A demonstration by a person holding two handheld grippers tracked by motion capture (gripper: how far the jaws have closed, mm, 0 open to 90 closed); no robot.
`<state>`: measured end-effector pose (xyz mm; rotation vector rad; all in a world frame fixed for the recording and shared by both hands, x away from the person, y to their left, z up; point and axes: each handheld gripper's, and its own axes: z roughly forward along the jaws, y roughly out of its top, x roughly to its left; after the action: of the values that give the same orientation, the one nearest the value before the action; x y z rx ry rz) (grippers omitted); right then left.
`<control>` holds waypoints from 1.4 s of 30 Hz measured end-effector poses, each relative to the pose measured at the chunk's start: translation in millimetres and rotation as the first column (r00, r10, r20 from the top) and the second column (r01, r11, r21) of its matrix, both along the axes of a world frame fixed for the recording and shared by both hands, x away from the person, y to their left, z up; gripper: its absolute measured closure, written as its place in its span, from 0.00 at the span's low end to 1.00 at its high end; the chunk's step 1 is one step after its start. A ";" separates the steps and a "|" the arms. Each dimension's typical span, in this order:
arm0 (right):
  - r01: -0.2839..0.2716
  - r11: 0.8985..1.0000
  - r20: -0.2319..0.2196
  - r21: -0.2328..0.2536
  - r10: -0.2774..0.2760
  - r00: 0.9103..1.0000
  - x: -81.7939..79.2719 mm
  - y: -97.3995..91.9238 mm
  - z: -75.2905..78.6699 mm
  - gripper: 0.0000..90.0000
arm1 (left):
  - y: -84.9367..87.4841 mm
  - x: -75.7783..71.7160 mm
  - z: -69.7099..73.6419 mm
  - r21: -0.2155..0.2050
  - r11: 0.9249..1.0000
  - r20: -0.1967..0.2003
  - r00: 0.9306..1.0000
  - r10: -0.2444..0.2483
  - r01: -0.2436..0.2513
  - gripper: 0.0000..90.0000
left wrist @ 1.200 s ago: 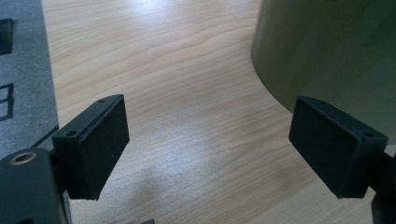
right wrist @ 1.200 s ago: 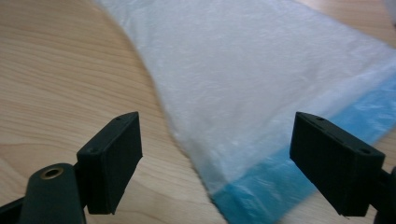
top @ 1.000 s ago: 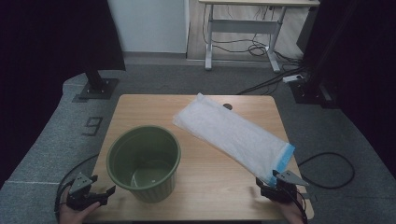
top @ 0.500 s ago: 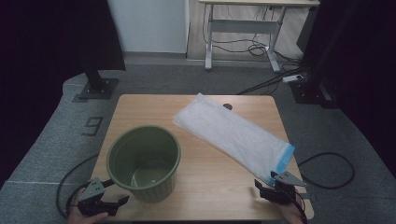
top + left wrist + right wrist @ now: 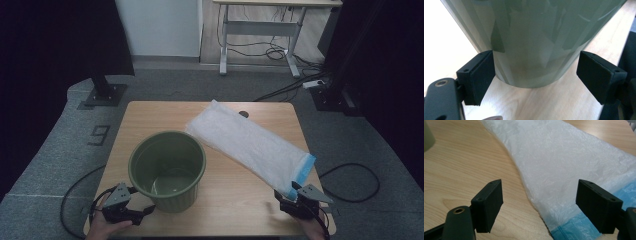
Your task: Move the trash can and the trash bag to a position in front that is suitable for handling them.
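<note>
Approach to green bin (image 5: 168, 169) and white liner bag (image 5: 250, 146), both on the wooden surface (image 5: 150, 116).
Left gripper (image 5: 534, 77) has its fingers (image 5: 477, 77) apart, straddling the bin's base near the front-left edge; closing low on the wall should steady it without tipping. Right gripper (image 5: 544, 202) has its fingers (image 5: 599, 205) apart over the bag's blue-banded end (image 5: 584, 230) at front right; it should lower until one finger slides beneath the film before pinching.
</note>
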<state>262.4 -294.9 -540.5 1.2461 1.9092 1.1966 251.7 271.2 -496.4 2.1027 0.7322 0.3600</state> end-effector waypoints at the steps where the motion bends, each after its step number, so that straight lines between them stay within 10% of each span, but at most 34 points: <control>1: 0.002 1.000 0.002 0.004 -0.002 1.000 0.2 -0.1 0.5 0.23 | -2.8 2.3 -0.3 0.001 1.000 -0.001 1.000 0.001 -0.001 0.18; 31: 0.027 0.999 -0.027 0.023 -0.026 0.999 -2.5 -12.0 -1.1 0.22 | -94.6 49.6 -2.8 0.080 0.997 0.010 1.000 -0.022 0.021 0.17; 42: 0.025 1.000 -0.044 0.005 -0.025 0.999 -1.2 -7.7 -3.5 0.20 | -58.6 37.5 -1.2 0.107 0.987 0.015 0.993 0.119 -0.120 0.18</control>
<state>261.2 -302.6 -544.0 1.3057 1.9171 1.1710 289.2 212.7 -497.6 2.1614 0.8529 0.4836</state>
